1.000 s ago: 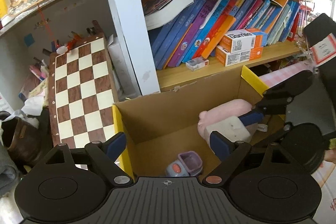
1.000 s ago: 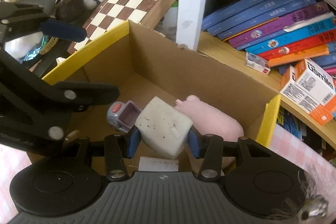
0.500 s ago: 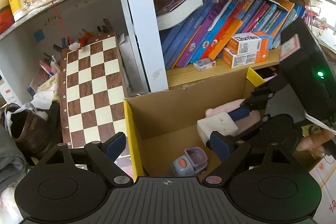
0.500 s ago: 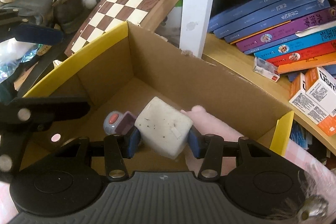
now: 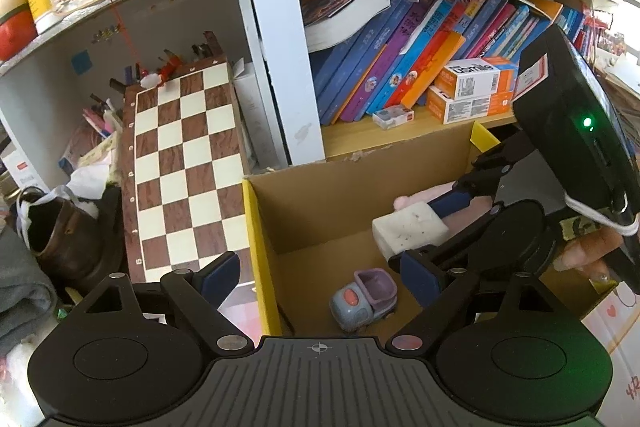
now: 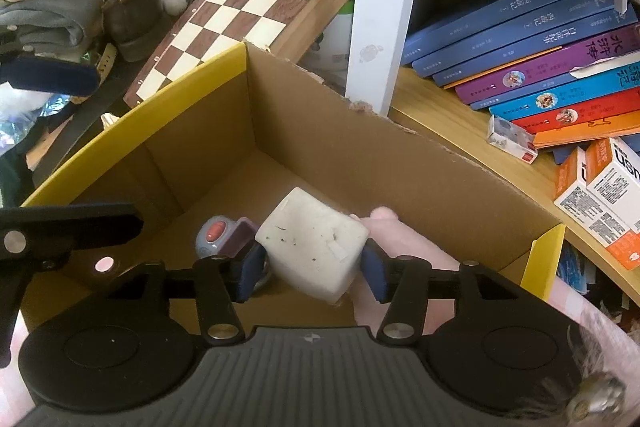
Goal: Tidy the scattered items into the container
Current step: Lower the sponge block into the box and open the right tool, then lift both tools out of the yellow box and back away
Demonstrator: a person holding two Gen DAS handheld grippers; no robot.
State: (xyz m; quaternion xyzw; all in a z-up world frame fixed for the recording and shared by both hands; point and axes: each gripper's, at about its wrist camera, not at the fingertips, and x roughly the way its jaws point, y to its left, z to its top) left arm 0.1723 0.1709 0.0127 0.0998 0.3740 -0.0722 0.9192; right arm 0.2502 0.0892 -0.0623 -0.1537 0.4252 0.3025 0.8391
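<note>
The right gripper (image 6: 312, 267) is clamping a white block (image 6: 314, 249) between its two blue-padded fingers (image 6: 250, 269), one pad pressing each side face. The block is roughly cubic with rounded edges, its matte, slightly pitted surface flecked with dark specks and carrying a small torn white patch on the front face. It is hanging above the inside of the cardboard box (image 6: 360, 155), clear of the floor. The box is plain brown corrugated board with a ragged, torn top edge along its back wall and glossy yellow facing on the outer side flaps. On the box floor a small toy car (image 6: 224, 235) is sitting, rounded grey-blue plastic with an orange-red button on top and a lilac boxy rear. Beside the block a soft pink plush toy (image 6: 400, 239) is lying, smooth and rounded, partly hidden behind the right finger. In the left wrist view the left gripper (image 5: 316, 277) is standing spread wide with nothing between its fingers (image 5: 220, 275), straddling the box's yellow left wall (image 5: 260, 259), one finger outside and one inside. The same view is showing the white block (image 5: 408, 229) held over the right half of the box, with the toy car (image 5: 364, 299) below it. A wooden chessboard (image 5: 184, 167) with glossy brown and cream squares is leaning against the white shelf upright (image 5: 276, 47) behind the box. Slanted paperback books (image 6: 540, 59) are filling the wooden shelf.
</note>
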